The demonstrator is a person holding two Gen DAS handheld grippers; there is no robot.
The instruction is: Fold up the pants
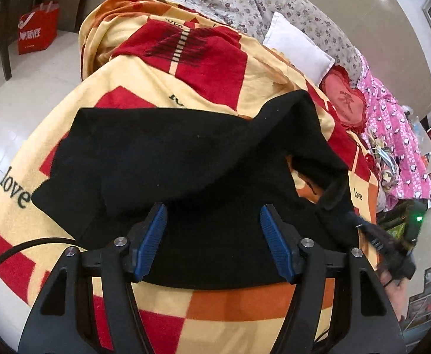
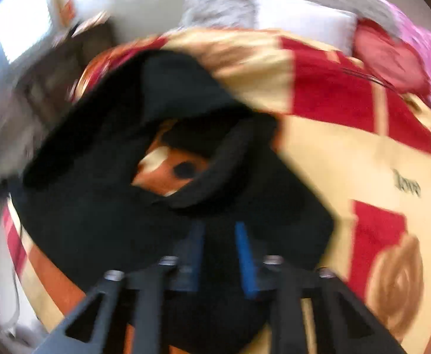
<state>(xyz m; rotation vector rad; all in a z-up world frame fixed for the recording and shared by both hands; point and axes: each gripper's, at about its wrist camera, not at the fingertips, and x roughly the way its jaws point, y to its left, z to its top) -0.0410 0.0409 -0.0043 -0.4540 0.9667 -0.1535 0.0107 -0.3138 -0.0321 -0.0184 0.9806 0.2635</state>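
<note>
The left tongs [image 1: 213, 230] stand spread wide, blue pads [image 1: 152, 240] apart over the near edge of the black pants [image 1: 168, 159], touching nothing between them. The right tongs [image 2: 219, 246] sit much closer together, their pads set on either side of a fold of the same pants [image 2: 97, 221]; heavy blur in the right wrist view leaves it unclear whether the cloth is truly pinched.

The pants lie on a bed, spread over a checked blanket [image 1: 126, 88] of red, cream and orange squares printed with the word "love". One part of the garment is lifted and curled on its right side, leaving an opening through which the blanket shows. In the left wrist view the right tongs [image 1: 371, 236] appear at that raised edge, dark fabric draped over them.

Beyond the pants, a white pillow [image 1: 298, 47] rests against a grey floral quilt [image 1: 274, 3], with a red heart cushion [image 1: 345, 100] and pink bedding [image 1: 392, 135] beside it. A red shopping bag [image 1: 38, 28] stands on the pale tiled floor [image 1: 23, 103] near the bed's far corner.
</note>
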